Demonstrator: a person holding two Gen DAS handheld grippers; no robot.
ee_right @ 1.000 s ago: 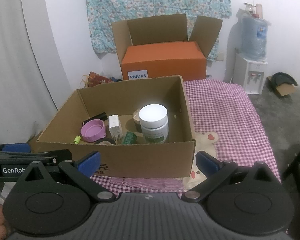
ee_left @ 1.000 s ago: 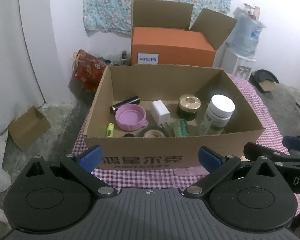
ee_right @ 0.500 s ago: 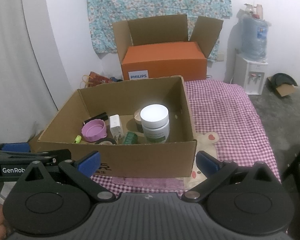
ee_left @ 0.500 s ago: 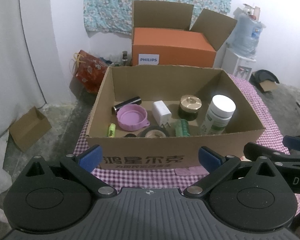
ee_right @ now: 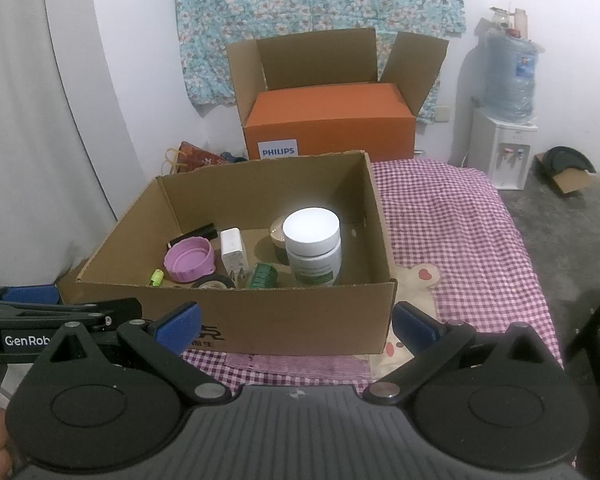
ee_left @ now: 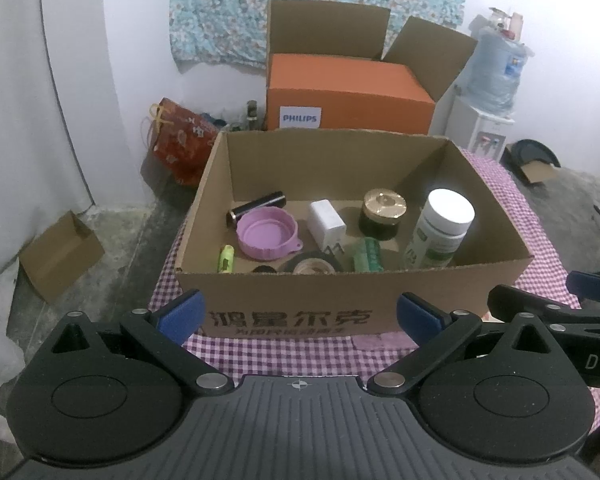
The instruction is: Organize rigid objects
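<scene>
Tongs: we hold the left gripper (ee_left: 298, 316) and right gripper (ee_right: 294, 320) spread wide, empty, just before the cardboard box (ee_left: 380, 292).
Box: white-lidded bottle (ee_left: 440, 228), pink lid (ee_left: 266, 236), white charger (ee_left: 326, 222) inside.
Left view only: gold-lidded jar (ee_left: 382, 214) unobstructed.
Surface: checkered cloth (ee_right: 452, 220).
Room: orange box (ee_right: 332, 124), water dispenser (ee_right: 508, 120).

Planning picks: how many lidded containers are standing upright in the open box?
2: the white-capped bottle near the box's right wall, and the gold-lidded dark jar just behind-left of it. Smaller items near the front wall may be hidden.
</scene>
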